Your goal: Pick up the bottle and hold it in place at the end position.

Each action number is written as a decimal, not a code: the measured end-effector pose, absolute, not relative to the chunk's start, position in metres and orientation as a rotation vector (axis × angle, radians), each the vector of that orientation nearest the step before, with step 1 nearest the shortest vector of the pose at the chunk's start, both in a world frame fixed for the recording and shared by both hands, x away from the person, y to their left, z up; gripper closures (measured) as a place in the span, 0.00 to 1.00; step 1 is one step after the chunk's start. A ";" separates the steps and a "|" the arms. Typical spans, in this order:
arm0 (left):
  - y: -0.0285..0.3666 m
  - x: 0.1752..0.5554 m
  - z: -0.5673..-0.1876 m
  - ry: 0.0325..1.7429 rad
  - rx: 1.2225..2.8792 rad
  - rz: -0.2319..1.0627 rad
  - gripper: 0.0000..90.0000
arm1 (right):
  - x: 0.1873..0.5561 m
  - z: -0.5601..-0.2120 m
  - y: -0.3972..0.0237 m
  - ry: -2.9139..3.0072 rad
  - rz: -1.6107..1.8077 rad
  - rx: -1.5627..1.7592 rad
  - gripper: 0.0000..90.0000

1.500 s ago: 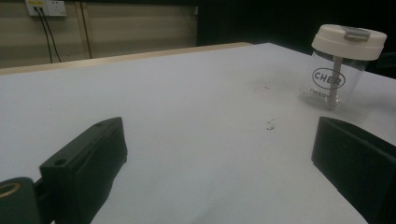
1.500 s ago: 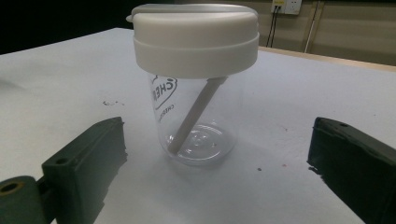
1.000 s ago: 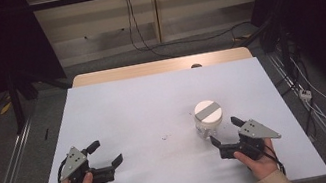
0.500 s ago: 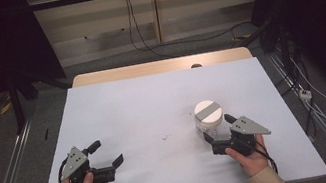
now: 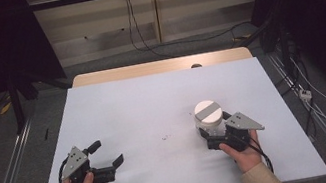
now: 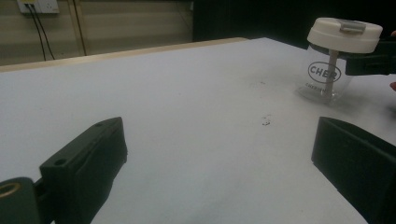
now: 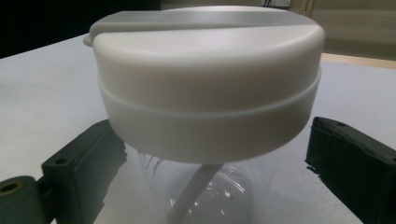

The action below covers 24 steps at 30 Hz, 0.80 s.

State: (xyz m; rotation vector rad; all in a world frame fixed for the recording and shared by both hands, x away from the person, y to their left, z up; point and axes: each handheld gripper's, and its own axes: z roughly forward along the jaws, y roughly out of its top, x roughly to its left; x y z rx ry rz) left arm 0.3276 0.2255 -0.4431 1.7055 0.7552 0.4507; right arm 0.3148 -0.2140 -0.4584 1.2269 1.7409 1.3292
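Note:
A clear jar (image 5: 208, 123) with a white lid (image 5: 206, 111) and printed lettering stands upright right of the middle of the white table (image 5: 152, 98). My right gripper (image 5: 215, 129) lies level at its near right side. In the right gripper view the jar (image 7: 205, 186) stands between the jaws, which have just been closing; the right finger (image 7: 350, 154) still stands off the glass. From the left gripper view the jar (image 6: 329, 74) is far off to the right. My left gripper (image 5: 106, 153) rests open near the front left edge, nothing between its fingers.
A few dark specks (image 5: 165, 137) mark the table's middle. A wooden strip (image 5: 156, 67) borders the far edge. Metal rails (image 5: 8, 174) run along the floor at both sides, and cables (image 5: 314, 95) lie at the right.
My right gripper has slid left and forward to the jar, so its jaws now flank the jar's body. The left gripper and the jar have stayed put.

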 end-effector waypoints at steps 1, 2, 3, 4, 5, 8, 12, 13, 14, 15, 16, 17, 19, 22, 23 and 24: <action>0.225 0.328 -0.443 0.753 1.707 0.452 0.03 | 0.316 -0.458 -0.213 1.737 1.329 1.229 0.05; 0.225 0.328 -0.443 0.753 1.707 0.450 0.03 | 0.316 -0.458 -0.213 1.737 1.329 1.231 0.05; 0.225 0.328 -0.443 0.750 1.711 0.451 0.03 | 0.317 -0.458 -0.212 1.733 1.331 1.233 0.05; 0.225 0.328 -0.443 0.753 1.709 0.449 0.03 | 0.318 -0.458 -0.211 1.734 1.332 1.236 0.05; 0.225 0.328 -0.443 0.752 1.710 0.448 0.03 | 0.319 -0.458 -0.210 1.733 1.331 1.239 0.05; 0.225 0.328 -0.443 0.754 1.710 0.448 0.03 | 0.322 -0.458 -0.207 1.732 1.326 1.249 0.06; 0.225 0.328 -0.444 0.753 1.711 0.446 0.03 | 0.325 -0.459 -0.205 1.734 1.322 1.261 0.07; 0.225 0.328 -0.444 0.753 1.711 0.445 0.03 | 0.326 -0.459 -0.205 1.738 1.325 1.261 0.07; 0.225 0.328 -0.444 0.752 1.711 0.445 0.03 | 0.327 -0.460 -0.204 1.742 1.325 1.262 0.07; 0.225 0.328 -0.444 0.752 1.711 0.445 0.03 | 0.327 -0.459 -0.203 1.744 1.321 1.260 0.08; 0.225 0.328 -0.444 0.753 1.711 0.444 0.03 | 0.328 -0.459 -0.203 1.743 1.319 1.261 0.09; 0.225 0.328 -0.444 0.752 1.713 0.445 0.03 | 0.328 -0.459 -0.202 1.744 1.315 1.260 0.10; 0.225 0.328 -0.444 0.752 1.715 0.444 0.03 | 0.329 -0.460 -0.202 1.747 1.315 1.258 0.10; 0.225 0.329 -0.444 0.750 1.716 0.443 0.03 | 0.331 -0.460 -0.201 1.760 1.303 1.259 0.12; 0.225 0.328 -0.444 0.750 1.716 0.443 0.03 | 0.331 -0.460 -0.201 1.762 1.302 1.261 0.13; 0.225 0.329 -0.444 0.749 1.716 0.442 0.03 | 0.331 -0.460 -0.200 1.763 1.301 1.260 0.13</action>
